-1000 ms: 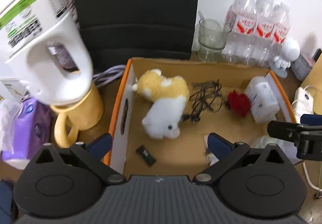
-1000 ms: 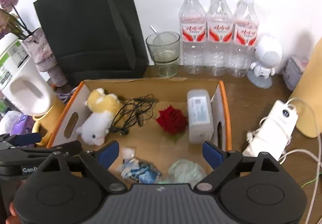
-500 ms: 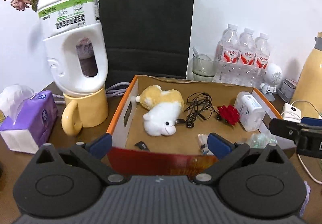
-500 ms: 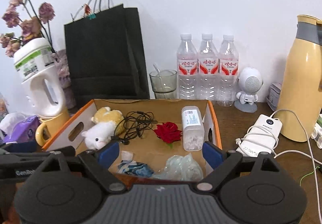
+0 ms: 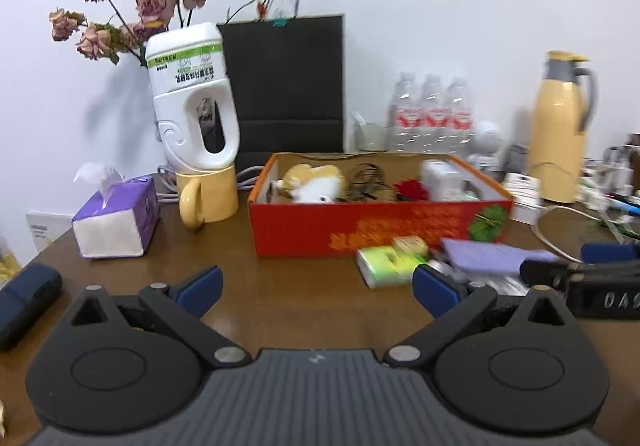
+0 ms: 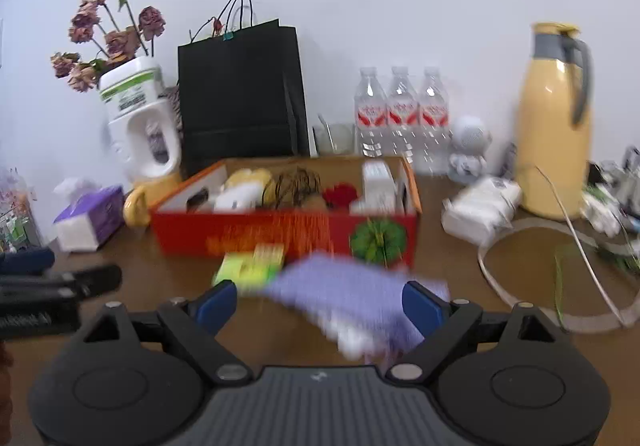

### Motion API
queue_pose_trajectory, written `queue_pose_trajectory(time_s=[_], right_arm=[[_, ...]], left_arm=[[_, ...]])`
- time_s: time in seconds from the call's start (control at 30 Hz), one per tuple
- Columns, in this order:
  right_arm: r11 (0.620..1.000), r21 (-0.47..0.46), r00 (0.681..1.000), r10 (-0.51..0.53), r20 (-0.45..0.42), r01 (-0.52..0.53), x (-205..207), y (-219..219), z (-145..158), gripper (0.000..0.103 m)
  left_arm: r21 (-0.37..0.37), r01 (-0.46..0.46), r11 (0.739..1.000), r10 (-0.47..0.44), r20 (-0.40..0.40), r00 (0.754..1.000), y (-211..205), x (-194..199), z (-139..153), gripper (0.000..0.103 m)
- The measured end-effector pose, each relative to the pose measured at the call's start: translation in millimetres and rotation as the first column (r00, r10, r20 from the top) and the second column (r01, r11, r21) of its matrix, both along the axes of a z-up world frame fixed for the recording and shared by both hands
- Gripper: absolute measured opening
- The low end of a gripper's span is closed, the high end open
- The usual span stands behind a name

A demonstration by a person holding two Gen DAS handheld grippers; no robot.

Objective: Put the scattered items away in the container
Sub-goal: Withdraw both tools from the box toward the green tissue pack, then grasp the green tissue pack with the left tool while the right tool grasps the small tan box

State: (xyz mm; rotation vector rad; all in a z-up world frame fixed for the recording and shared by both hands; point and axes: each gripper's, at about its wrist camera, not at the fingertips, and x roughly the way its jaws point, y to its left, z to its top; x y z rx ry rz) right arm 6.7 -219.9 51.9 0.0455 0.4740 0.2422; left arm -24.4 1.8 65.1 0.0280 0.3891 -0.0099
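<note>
I have both tools low over the brown tabletop (image 5: 304, 310), facing the red box (image 5: 360, 230) that sits toward the back of it. My left tool (image 5: 316, 286) stands wide with nothing between its blue pads, only bare wood. My right tool (image 6: 320, 304) is wide too; a purple pack (image 6: 360, 298) lies between its fingers on the tabletop, blurred, and I cannot tell whether the pads touch it.

Inside the box I see a plush toy (image 5: 312, 183), a tangle of black cable (image 5: 368, 181), a red rose (image 5: 412, 189) and a white bottle (image 5: 440, 173). Still out on the tabletop, just in front of the box's front wall, lie a green packet (image 5: 384, 266) and the purple pack beside it, with something clear and crinkly under or next to them that I cannot make out.

Toward the left edge sits a purple tissue pack (image 5: 116, 217), and a yellow mug (image 5: 208, 197) with a white jug (image 5: 192, 101) standing in it. Behind the box are a black bag (image 5: 288, 85) and three water bottles (image 5: 432, 113); a yellow flask (image 5: 560, 129) stands near the back right.
</note>
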Motion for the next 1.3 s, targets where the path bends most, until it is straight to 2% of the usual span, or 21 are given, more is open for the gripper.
queue_pose_trajectory(time_s=[0.17,0.33,0.43,0.57,0.77,0.87,1.0,1.07,1.13,1.2,1.3], right_arm=[[0.999,0.033,0.999,0.006,-0.039,-0.004,-59.0,-11.2,-16.2,0.09],[0.999,-0.02,0.999,0.036,-0.006,-0.036,-105.8,-18.3,-19.7,0.09],[0.999,-0.026,0.999,0.039,-0.016,-0.039,-113.2,-21.9,-19.0,0.09],[0.999,-0.014,0.999,0.036,-0.035,-0.037,-104.1,-21.6,-18.7,0.09],[0.993,-0.009,0.993,0.118,0.017,-0.118,-65.2,2.0,-0.3,0.088],[0.985,-0.043,0.986,0.166,0.028,-0.165,-20.1,25.7,6.7,0.088],[0.984,-0.024,0.983,0.178,-0.035,-0.179,56.5,52.0,2.7,0.072],[0.99,-0.043,0.987,0.13,-0.094,-0.135,94.4,63.5,-4.6,0.069],[0.993,-0.054,0.984,0.092,-0.151,-0.101,127.0,72.3,-13.4,0.061],[0.994,-0.031,0.975,0.093,-0.203,-0.101,149.5,76.9,-20.5,0.052],[0.994,-0.028,0.967,0.092,-0.237,-0.102,166.1,83.1,-27.9,0.042]], left_arm=[[-0.016,0.022,1.0,-0.022,0.006,1.0,5.6,-45.8,-9.4,0.103],[-0.033,0.024,0.999,-0.024,-0.008,1.0,12.9,-84.8,-18.5,0.103],[-0.012,0.028,1.0,-0.028,-0.017,0.999,14.3,-95.9,-25.3,0.103],[-0.021,0.015,1.0,-0.016,-0.034,0.999,13.9,-86.5,-29.1,0.103],[-0.031,0.012,0.999,-0.014,-0.055,0.998,16.0,-54.9,-32.6,0.103],[-0.028,-0.01,1.0,0.008,-0.06,0.998,20.7,-33.2,-30.3,0.103],[-0.024,-0.042,0.999,0.04,-0.073,0.997,27.8,-5.2,-25.5,0.103],[-0.026,-0.055,0.998,0.053,-0.079,0.996,33.4,5.3,-24.6,0.103],[-0.035,-0.067,0.997,0.064,-0.088,0.994,39.3,15.0,-24.8,0.103],[-0.044,-0.077,0.996,0.073,-0.1,0.992,43.9,23.4,-26.2,0.103],[-0.057,-0.081,0.995,0.074,-0.12,0.99,47.4,35.1,-29.2,0.103]])
